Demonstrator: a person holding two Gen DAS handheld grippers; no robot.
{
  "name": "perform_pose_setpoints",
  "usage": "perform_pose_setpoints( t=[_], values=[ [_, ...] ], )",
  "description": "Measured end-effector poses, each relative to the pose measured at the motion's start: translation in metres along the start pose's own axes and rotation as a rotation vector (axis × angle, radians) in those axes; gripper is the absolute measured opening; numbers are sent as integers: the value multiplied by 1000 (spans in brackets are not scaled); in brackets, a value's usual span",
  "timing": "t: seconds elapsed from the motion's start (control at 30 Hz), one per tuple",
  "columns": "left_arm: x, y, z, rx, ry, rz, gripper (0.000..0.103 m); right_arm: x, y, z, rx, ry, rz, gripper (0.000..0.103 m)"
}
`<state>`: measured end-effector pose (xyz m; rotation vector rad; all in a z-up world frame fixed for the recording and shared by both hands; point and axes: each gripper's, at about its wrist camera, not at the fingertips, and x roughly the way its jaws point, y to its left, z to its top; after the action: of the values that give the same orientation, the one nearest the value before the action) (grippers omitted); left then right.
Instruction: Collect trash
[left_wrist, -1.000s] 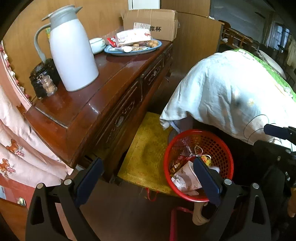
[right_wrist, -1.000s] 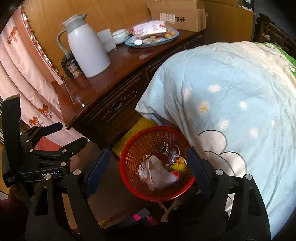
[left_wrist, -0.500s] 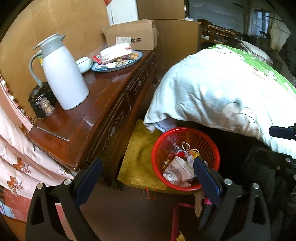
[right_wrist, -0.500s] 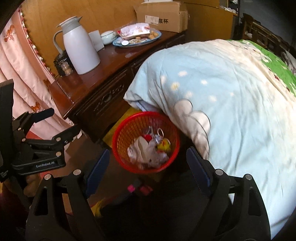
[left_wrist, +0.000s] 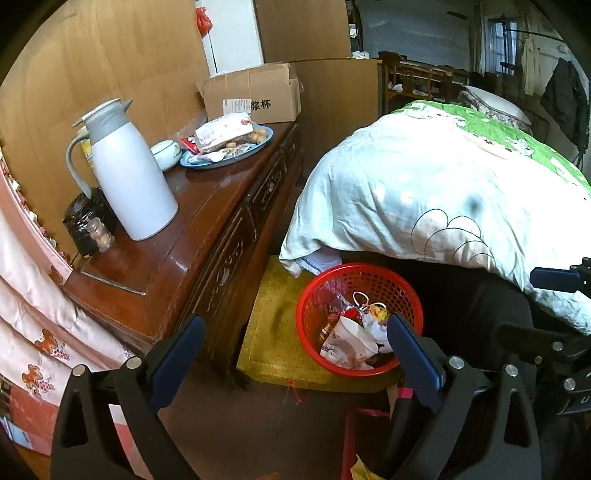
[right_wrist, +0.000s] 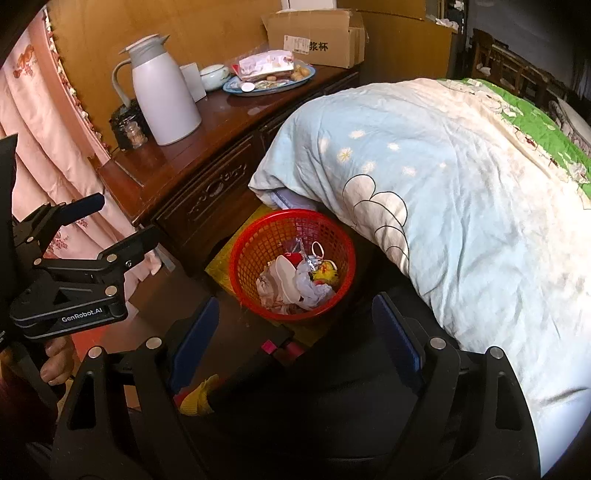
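Both views pulled back since earlier frame: red basket (right_wrist: 291, 266) smaller, now centre frame. Bed quilt (right_wrist: 461, 206) fills right; sideboard (left_wrist: 192, 229) upper left. Basket on floor between them, holds crumpled trash (right_wrist: 295, 284). Left gripper (left_wrist: 295, 354) and right gripper (right_wrist: 295, 332): fingers spread, empty. Step judged: between pickups; next needs locating more trash.

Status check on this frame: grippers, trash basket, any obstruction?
Left gripper open, empty. Right gripper open, empty. Red basket on floor holding trash, untouched. Quilt overhangs its far rim.
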<state>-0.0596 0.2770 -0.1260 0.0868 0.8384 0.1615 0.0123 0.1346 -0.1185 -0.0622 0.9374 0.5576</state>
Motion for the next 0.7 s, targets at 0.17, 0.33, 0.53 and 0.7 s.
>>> perform_pose_setpoints(
  t=[0.17, 0.33, 0.53, 0.7],
  values=[
    [-1, -1, 0, 1, 4, 1, 97, 0, 0, -1, -1, 6, 2, 82],
    [0, -2, 0, 10, 8, 7, 97, 1, 0, -1, 0, 7, 2, 82],
    [1, -1, 0, 11, 11, 7, 97, 1, 1, -1, -4, 11, 2, 82],
    [1, -1, 0, 11, 11, 6, 97, 2, 1, 0, -2, 12, 3, 82]
  ],
)
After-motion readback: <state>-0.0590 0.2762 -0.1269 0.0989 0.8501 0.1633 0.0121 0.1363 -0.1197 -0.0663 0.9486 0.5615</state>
